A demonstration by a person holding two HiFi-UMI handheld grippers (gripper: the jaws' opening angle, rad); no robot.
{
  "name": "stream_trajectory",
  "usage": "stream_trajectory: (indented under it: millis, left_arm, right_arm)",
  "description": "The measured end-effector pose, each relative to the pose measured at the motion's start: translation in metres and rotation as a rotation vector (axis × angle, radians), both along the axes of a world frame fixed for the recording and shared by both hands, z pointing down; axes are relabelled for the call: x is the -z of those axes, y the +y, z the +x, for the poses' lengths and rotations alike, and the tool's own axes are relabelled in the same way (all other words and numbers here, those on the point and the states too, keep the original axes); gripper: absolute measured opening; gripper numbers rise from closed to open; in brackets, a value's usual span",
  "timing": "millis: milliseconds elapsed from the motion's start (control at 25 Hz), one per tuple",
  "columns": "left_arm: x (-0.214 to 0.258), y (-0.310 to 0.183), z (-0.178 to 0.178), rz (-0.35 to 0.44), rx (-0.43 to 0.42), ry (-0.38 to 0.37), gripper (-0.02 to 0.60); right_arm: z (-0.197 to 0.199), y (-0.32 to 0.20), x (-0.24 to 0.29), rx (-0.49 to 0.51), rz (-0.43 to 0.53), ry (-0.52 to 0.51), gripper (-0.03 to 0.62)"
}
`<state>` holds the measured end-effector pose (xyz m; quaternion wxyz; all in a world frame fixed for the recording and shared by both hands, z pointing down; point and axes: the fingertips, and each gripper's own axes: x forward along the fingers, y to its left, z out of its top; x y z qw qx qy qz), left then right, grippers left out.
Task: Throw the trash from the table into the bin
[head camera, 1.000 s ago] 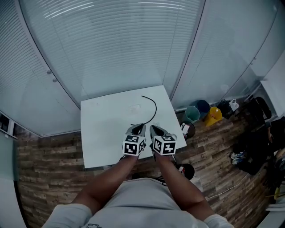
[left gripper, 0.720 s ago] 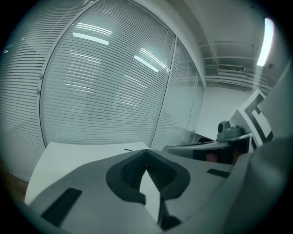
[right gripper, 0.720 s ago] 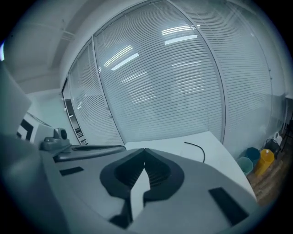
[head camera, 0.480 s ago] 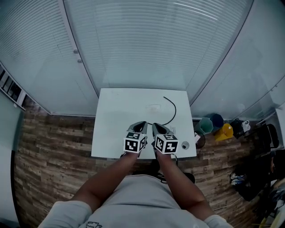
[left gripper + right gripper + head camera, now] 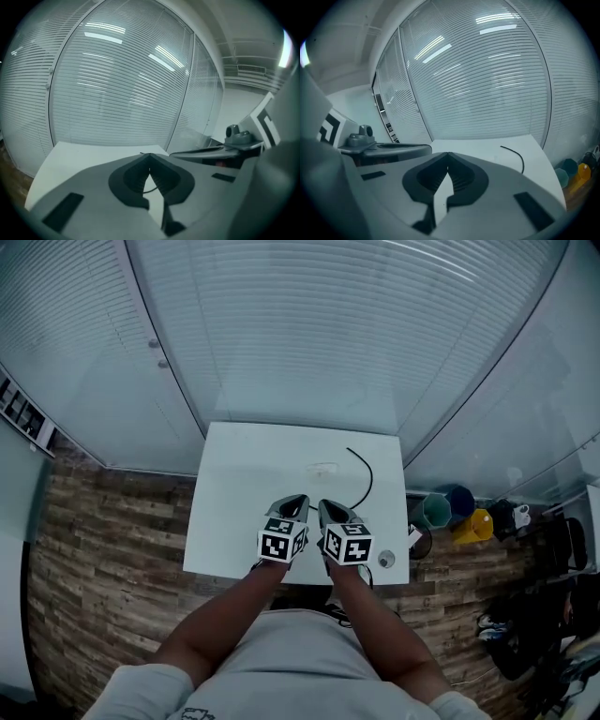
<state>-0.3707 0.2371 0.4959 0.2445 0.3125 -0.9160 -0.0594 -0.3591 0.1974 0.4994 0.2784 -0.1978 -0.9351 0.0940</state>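
A pale crumpled scrap (image 5: 322, 468) lies mid-counter (image 5: 234, 512), just beside a black cable (image 5: 364, 476). We judge it light and soft, best pinched at a raised fold. Our left gripper (image 5: 296, 502) and right gripper (image 5: 325, 506) hover short of it, fingers clenched on nothing.

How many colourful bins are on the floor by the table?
3. The green bin is nearest the table, the blue bin just behind it, the yellow bin farthest right. More may be hidden.

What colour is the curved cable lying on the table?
The cable is black; the head view shows it best.
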Motion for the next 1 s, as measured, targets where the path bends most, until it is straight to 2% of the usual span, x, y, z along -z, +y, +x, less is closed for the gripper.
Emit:
stream_trajectory:
  millis: [600, 680, 1000]
  left_arm:
    - [-0.044, -0.018, -0.061, -0.016, 0.135, 0.086, 0.006]
    - [-0.053, -0.019, -0.066, -0.019, 0.151, 0.101, 0.006]
    - [-0.088, -0.02, -0.084, -0.039, 0.207, 0.151, 0.006]
  right_arm:
    - [-0.096, -0.049, -0.04, 0.049, 0.028, 0.027, 0.011]
    - [-0.106, -0.051, -0.048, 0.068, 0.026, 0.042, 0.063]
    - [-0.134, -0.052, -0.095, 0.171, 0.054, 0.123, 0.16]
